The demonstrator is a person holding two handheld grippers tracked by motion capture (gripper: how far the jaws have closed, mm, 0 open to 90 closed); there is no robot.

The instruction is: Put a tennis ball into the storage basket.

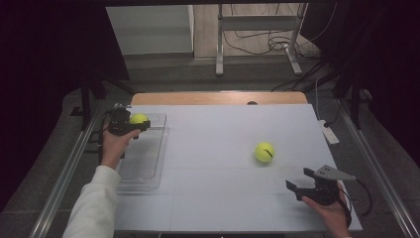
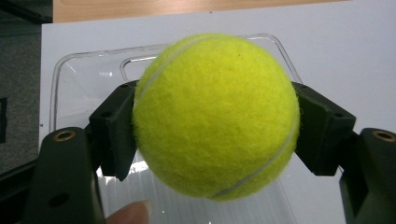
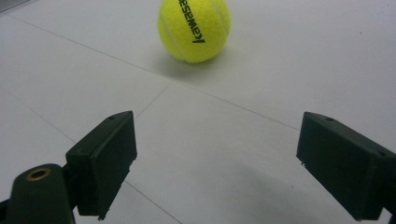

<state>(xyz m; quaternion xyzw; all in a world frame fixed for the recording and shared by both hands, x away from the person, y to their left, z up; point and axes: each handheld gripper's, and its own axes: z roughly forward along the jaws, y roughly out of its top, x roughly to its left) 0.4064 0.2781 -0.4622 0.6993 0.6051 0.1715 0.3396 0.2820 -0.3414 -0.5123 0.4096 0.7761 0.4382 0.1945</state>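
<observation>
One tennis ball [image 2: 215, 116] pinched by left gripper [image 1: 130, 123] over clear tray [image 1: 148, 163]. Second ball [image 1: 264, 151] left on table [image 1: 213, 148], ahead of right gripper [image 1: 303, 183], jaws spread. Bounce-out probably risked if dropped from height.

From my remote station I see a white sheet [image 1: 223, 144] covering the work table; faint seam lines divide it into panels. A strip of wooden tabletop [image 1: 198, 98] shows beyond its far edge. A small white oblong device [image 1: 329, 133] lies at the sheet's right edge. Metal rails [image 1: 64, 171] run along the floor on both sides of the table. Behind the table stand a grey metal frame [image 1: 219, 44], loose black cables [image 1: 257, 42] and a white panel [image 1: 148, 29]. Dark curtains [image 1: 44, 49] flank both sides
</observation>
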